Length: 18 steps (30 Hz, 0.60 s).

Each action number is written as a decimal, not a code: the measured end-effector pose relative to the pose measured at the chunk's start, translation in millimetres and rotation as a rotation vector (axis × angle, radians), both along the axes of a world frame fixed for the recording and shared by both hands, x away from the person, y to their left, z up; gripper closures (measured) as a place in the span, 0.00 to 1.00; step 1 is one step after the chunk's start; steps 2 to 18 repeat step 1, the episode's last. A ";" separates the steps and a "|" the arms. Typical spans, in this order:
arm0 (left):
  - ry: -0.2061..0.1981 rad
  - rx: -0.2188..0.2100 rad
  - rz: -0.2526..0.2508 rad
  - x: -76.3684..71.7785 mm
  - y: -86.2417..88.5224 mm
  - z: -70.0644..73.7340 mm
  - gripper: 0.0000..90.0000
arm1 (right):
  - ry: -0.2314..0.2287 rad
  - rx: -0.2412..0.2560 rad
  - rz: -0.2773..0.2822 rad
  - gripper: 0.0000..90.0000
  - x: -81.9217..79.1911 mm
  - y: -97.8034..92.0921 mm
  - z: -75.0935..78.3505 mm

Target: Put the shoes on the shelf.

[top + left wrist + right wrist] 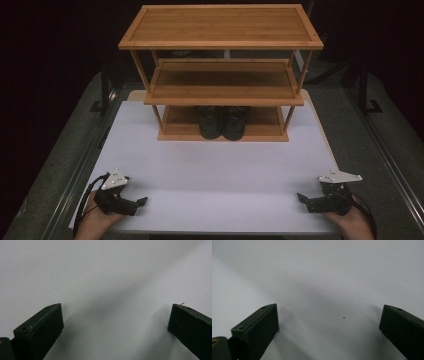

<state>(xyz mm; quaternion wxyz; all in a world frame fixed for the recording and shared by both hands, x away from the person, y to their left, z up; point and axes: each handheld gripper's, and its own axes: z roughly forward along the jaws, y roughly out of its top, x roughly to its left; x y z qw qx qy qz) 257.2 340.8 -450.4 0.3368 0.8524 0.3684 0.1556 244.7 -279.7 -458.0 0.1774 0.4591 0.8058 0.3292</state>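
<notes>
Left gripper: I see my left gripper (141,201) low at the near left corner of the white table (215,170), held in a hand (95,222); it points inward toward the table's middle, and in its own view (115,307) the two black jaws stand wide apart with nothing but bare white surface between them

Right gripper: my right gripper (301,197) sits at the near right corner, held in the other hand (352,225), pointing inward toward the left one; in its own view (329,308) the jaws are likewise spread wide and hold nothing, with just a tiny dark speck (343,317) on the table ahead

Gap between them: the two grippers are well apart, each near its own edge of the table

Shoes: the pair of black shoes (222,121) stands side by side on the bottom shelf of the rack, near its middle, toes toward me, well apart from both grippers

Rack: a three-tier wooden shoe rack (222,45) stands at the far end of the table; I see its top and middle shelves bare

Surroundings: grey floor (65,150) flanks the table on both sides
</notes>
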 end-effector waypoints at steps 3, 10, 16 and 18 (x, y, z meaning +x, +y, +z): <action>0.000 0.000 0.000 -0.1 0.0 0.0 0.00 | 0.000 0.000 0.000 0.02 0.0 0.1 0.0; 0.000 0.000 0.000 -0.1 0.0 0.0 0.00 | 0.000 0.000 0.000 0.02 0.0 0.1 0.0; 0.000 0.000 0.000 -0.1 0.0 0.0 0.00 | 0.000 0.000 0.000 0.02 0.0 0.1 0.0; 0.000 0.000 0.000 -0.1 0.0 0.0 0.00 | 0.000 0.000 0.000 0.02 0.0 0.1 0.0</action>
